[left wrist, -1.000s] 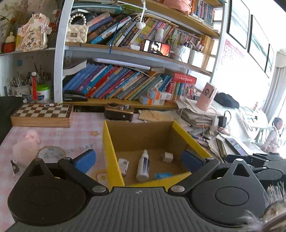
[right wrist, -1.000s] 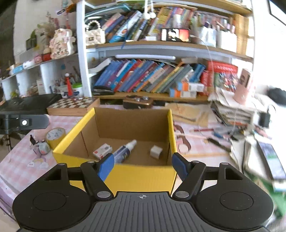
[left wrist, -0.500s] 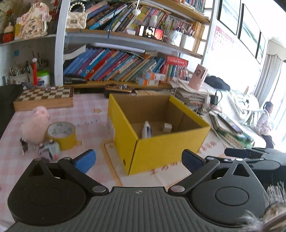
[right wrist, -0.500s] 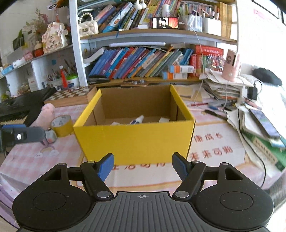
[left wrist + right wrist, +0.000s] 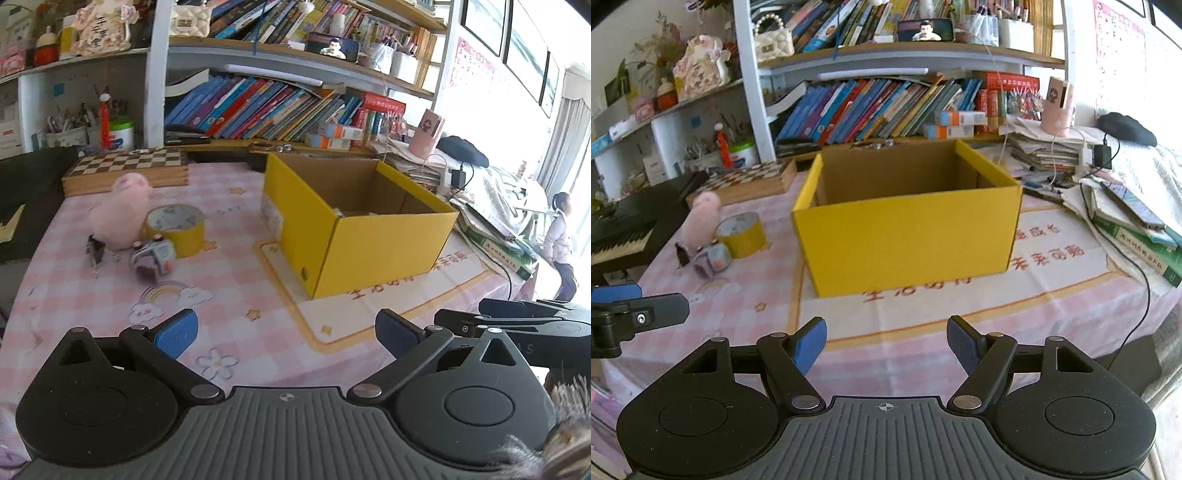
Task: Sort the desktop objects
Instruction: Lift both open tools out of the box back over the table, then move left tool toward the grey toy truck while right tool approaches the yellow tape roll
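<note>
In the left wrist view, the left claw [image 5: 286, 332] hangs over the pink checked table [image 5: 229, 295] with its blue pads apart and nothing between them. Ahead and to the right stands the open yellow cardboard box [image 5: 369, 236] on a white mat with red lettering. Left of the box lie a roll of yellow tape [image 5: 175, 229], a pink plush toy [image 5: 120, 210] touching it, a small grey cube-like toy [image 5: 153, 258] just in front, and a black binder clip [image 5: 94, 251]. A chessboard box [image 5: 125, 170] sits behind them below the bookshelf [image 5: 258, 107].

In the right wrist view, the right claw [image 5: 886, 345] is also spread and empty, facing the box [image 5: 908, 240] from its long side. The tape [image 5: 740, 232], plush [image 5: 700, 221] and cube toy [image 5: 714, 260] sit to the left; the left claw's tip [image 5: 639, 314] shows at the left edge. Piled books and papers [image 5: 1126, 218] lie on the right.
</note>
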`<state>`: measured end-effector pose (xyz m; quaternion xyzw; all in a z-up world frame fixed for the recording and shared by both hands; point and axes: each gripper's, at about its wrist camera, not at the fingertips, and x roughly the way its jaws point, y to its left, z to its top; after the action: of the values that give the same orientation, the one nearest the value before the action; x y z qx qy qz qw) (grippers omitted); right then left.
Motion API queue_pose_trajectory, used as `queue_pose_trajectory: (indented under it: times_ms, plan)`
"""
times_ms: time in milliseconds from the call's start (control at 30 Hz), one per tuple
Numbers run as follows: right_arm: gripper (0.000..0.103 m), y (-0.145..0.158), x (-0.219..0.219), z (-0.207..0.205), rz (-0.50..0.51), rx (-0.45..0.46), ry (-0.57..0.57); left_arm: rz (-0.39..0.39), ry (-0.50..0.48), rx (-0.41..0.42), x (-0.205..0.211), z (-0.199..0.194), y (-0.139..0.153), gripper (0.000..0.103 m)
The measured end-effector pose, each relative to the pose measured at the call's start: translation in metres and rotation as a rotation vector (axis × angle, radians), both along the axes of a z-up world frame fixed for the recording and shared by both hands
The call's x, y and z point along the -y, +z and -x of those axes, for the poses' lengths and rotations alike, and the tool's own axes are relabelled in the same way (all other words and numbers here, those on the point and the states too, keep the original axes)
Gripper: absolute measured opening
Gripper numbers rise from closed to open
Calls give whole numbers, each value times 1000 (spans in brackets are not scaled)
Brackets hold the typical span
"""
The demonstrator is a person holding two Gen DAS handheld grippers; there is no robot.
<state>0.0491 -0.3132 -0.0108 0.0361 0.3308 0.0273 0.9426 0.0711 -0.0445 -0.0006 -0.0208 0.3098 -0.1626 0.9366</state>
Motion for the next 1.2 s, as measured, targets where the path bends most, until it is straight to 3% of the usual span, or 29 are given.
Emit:
queue_pose_trajectory:
  times_ms: [500,1200]
  plan:
    - [74,-10,-53,11,-9,-55,83,-12,54,-11,-49,12,-9,103]
    - [74,-8,-133,1,52,-68,353,2,227,-13,-110,35,-10,103]
